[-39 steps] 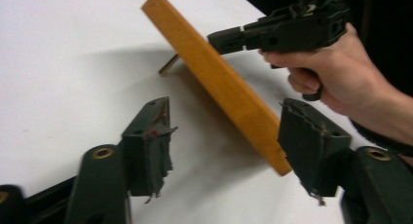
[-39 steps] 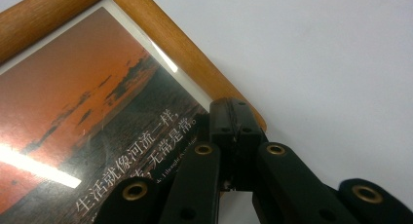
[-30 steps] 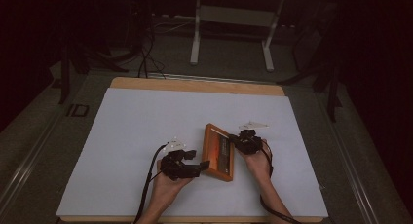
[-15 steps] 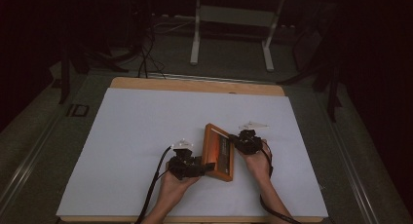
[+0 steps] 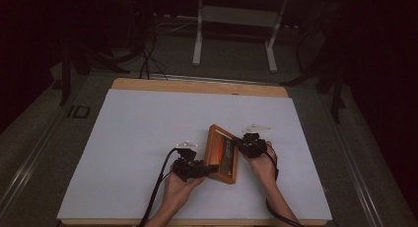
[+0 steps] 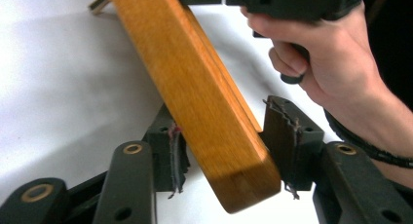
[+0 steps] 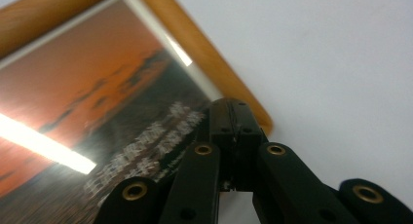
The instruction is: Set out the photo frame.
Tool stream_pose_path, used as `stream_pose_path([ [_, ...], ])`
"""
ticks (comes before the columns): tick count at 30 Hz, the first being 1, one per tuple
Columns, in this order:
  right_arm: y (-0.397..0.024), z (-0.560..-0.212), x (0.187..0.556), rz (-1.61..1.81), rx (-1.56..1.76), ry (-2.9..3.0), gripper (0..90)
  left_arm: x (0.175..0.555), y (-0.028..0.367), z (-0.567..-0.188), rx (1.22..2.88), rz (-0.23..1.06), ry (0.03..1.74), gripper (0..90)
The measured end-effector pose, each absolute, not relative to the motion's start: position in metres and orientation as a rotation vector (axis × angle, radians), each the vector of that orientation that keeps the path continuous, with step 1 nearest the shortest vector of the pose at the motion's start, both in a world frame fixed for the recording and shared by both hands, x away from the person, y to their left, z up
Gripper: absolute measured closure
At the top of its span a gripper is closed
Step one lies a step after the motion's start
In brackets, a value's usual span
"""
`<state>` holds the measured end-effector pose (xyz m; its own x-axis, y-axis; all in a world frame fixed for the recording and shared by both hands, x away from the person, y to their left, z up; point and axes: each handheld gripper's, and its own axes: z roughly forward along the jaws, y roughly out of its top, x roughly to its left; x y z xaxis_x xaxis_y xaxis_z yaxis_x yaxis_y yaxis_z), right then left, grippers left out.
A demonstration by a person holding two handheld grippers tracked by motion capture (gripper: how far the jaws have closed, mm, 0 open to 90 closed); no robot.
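High view, picture frame [image 5: 222,154] between 2 grippers, white table [image 5: 138,138]

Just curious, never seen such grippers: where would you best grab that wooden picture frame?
By the wooden rim at a corner, from the side: the picture frame is thin and its front glossy. The left gripper straddles the near corner edge that way.

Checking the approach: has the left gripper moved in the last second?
Yes. The left gripper has moved right, away from the table's left edge, and now straddles the picture frame's near corner.

Left gripper [image 6: 221,146] fingers spread apart; right gripper [image 7: 233,118] fingers pressed together.
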<state>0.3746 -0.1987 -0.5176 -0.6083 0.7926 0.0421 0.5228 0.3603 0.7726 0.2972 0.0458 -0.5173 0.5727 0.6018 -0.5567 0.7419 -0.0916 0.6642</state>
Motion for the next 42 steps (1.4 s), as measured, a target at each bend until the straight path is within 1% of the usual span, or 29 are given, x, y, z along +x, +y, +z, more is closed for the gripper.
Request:
stream_pose_path([
  [2,-0.203,-0.514,0.37,1.113,1.13,2.29,86.1,0.297,0.044,-0.516,1.779,-0.155,1.103,55.6],
  [7,-0.217,-0.495,0.355,1.155,1.067,2.261,81.7,0.293,0.033,-0.506,1.819,-0.075,1.059,58.2],
  [10,-0.226,-0.48,0.343,1.231,1.024,2.222,78.3,0.291,0.029,-0.504,1.817,-0.059,1.052,59.8],
  [12,-0.228,-0.475,0.338,1.239,1.004,2.212,77.2,0.291,0.028,-0.504,1.817,-0.058,1.046,61.3],
  [14,-0.229,-0.464,0.327,1.213,0.941,2.201,75.0,0.288,0.023,-0.501,1.816,-0.042,1.032,63.0],
  [21,-0.239,-0.44,0.312,1.276,0.916,2.112,74.4,0.275,0.008,-0.493,1.847,0.064,0.976,65.7],
  [25,-0.245,-0.428,0.306,1.311,0.913,2.068,74.7,0.263,-0.003,-0.488,1.879,0.16,0.919,66.7],
  [27,-0.248,-0.424,0.303,1.318,0.907,2.05,74.8,0.26,-0.01,-0.486,1.889,0.187,0.89,67.8],
  [30,-0.252,-0.419,0.301,1.332,0.909,2.034,75.6,0.257,-0.017,-0.484,1.9,0.213,0.864,68.7],
  [31,-0.258,-0.415,0.299,1.342,0.921,2.018,76.6,0.256,-0.024,-0.483,1.911,0.242,0.843,68.8],
  [36,-0.266,-0.414,0.299,1.342,0.949,2.005,77.0,0.261,-0.031,-0.48,1.921,0.245,0.835,68.9],
  [42,-0.269,-0.423,0.304,1.309,0.98,2.044,76.4,0.263,-0.04,-0.477,1.956,0.268,0.779,68.9],
])
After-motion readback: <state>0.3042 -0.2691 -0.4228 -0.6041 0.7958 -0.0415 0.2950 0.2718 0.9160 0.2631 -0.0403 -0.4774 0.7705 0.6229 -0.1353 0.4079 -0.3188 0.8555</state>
